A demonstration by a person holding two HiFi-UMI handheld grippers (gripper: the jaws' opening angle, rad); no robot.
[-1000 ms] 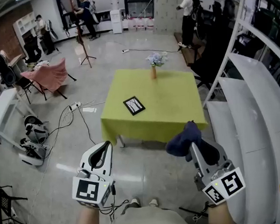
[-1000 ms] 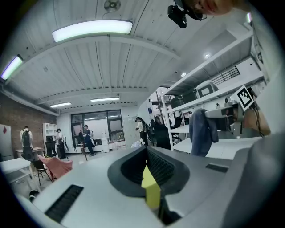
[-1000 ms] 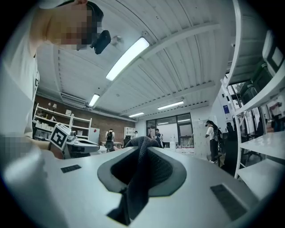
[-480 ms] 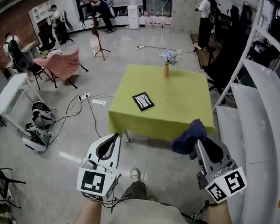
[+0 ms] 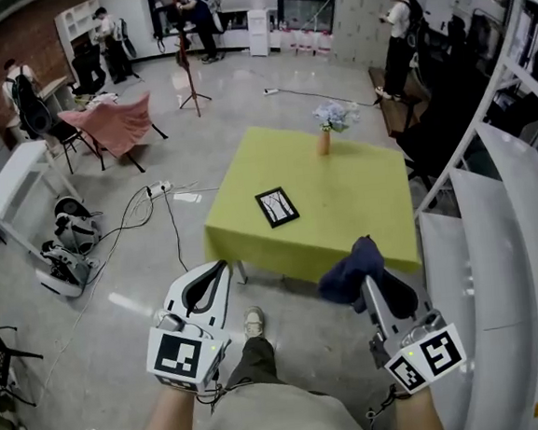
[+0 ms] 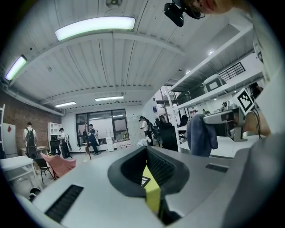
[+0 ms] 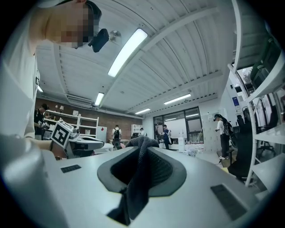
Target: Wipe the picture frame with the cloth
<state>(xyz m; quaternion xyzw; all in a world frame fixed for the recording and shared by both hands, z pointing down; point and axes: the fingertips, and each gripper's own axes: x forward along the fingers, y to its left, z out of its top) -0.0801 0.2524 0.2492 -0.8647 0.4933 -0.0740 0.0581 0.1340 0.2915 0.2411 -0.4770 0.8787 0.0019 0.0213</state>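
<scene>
The black picture frame [image 5: 277, 207] lies flat near the front left of a table with a yellow-green cover [image 5: 361, 201], some way ahead of both grippers. My right gripper [image 5: 362, 284] is shut on a dark blue cloth [image 5: 349, 270], which bunches over its tips just before the table's near edge. In the right gripper view the cloth [image 7: 138, 178] hangs down between the closed jaws of that gripper [image 7: 141, 147]. My left gripper [image 5: 219, 266] is held over the floor left of the table's front corner, shut and empty. The left gripper view shows the cloth [image 6: 201, 133] at the right.
A vase of flowers [image 5: 325, 137] stands at the table's far edge. White shelving [image 5: 505, 235] runs close along the right. Cables [image 5: 147, 211], gear [image 5: 62, 256], a white bench [image 5: 4, 186] and a pink-draped chair [image 5: 116, 120] are on the left. People stand at the back.
The table and frame have come nearer in the head view as the person stepped forward. Both grippers keep their pose, and the cloth stays held in the right one.
</scene>
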